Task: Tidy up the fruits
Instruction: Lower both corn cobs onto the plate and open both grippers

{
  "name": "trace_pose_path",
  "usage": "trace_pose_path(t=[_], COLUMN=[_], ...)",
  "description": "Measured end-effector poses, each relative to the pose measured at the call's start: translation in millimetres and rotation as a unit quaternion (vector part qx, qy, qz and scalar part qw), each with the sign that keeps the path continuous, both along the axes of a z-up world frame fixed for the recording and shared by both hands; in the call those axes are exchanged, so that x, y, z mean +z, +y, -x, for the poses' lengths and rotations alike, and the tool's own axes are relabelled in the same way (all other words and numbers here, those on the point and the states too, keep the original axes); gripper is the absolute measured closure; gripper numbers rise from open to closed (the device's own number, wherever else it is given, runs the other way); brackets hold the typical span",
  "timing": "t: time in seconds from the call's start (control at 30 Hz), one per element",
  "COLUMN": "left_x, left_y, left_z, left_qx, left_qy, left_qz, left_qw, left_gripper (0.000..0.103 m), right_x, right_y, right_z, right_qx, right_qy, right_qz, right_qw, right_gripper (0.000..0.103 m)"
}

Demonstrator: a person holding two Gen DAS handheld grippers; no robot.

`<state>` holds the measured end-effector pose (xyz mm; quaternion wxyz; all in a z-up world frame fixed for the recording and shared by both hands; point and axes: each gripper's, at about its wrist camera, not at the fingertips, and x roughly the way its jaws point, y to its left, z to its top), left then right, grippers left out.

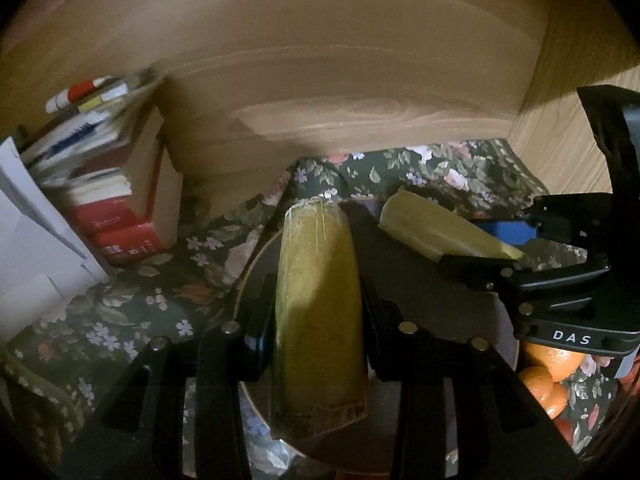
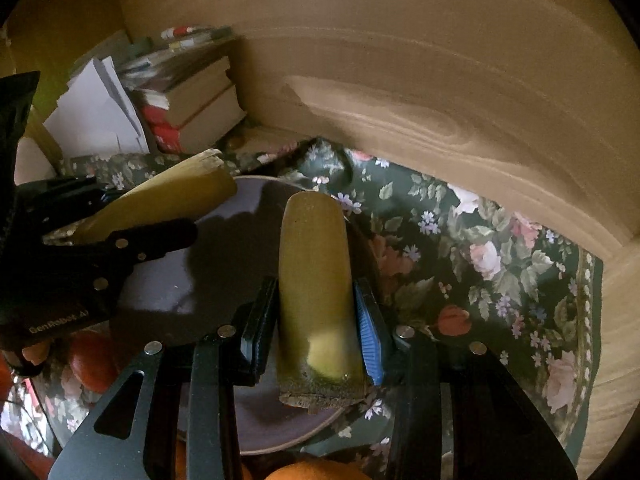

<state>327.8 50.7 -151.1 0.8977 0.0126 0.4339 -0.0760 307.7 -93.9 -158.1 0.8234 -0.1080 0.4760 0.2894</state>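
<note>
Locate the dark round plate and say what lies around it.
In both wrist views the plate sits low and central on the floral cloth, beneath the two gripped yellow-green stalk pieces, with oranges at its near edge and books behind.

Only two bits of lettering are actually readable: white capitals "DAS" on the black plastic body of the right gripper, seen from the left wrist view, and faint pale "GenRobot.AI" on the black body of the left gripper, seen from the right wrist view. The red hardback books stacked by the wooden wall have pale spine print, but it's too blurry to make out.
</note>
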Motion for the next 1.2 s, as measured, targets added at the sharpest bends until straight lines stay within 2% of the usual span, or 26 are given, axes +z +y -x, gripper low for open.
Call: trace_pose_path(t=[0.33,0.4,0.5,0.6,0.83,0.97,1.2], left_x=[-15,-8,6,22,55,61,52], left_y=[-4,-4,-4,1,13,14,14], left_z=[-7,-2,7,21,69,91,121], left_qx=[-0.003,-0.003,0.001,0.007,0.020,0.024,0.025], left_qy=[0.026,0.009,-0.016,-0.038,-0.094,-0.106,-0.100], left_qz=[0.000,-0.005,-0.009,-0.008,-0.007,0.000,0.000], left_qw=[0.9997,0.9999,0.9998,0.9992,0.9954,0.9941,0.9947], left_gripper=[0.065,0.063,0.054,0.053,0.040,0.035,0.030], right_x=[-9,-5,7,22,59,70,67], right_y=[3,3,1,-6,-34,-49,-70], right_z=[-3,0,6,13,44,67,92], right_qx=[0.014,0.015,0.015,0.006,-0.022,-0.039,-0.063], right_qy=[0.024,0.017,-0.006,-0.024,-0.087,-0.114,-0.117], right_qz=[0.009,0.010,0.006,-0.005,-0.038,-0.049,-0.059], right_qw=[1.000,1.000,1.000,1.000,0.995,0.992,0.989], right_gripper=[0.068,0.068,0.067,0.066,0.053,0.048,0.038])
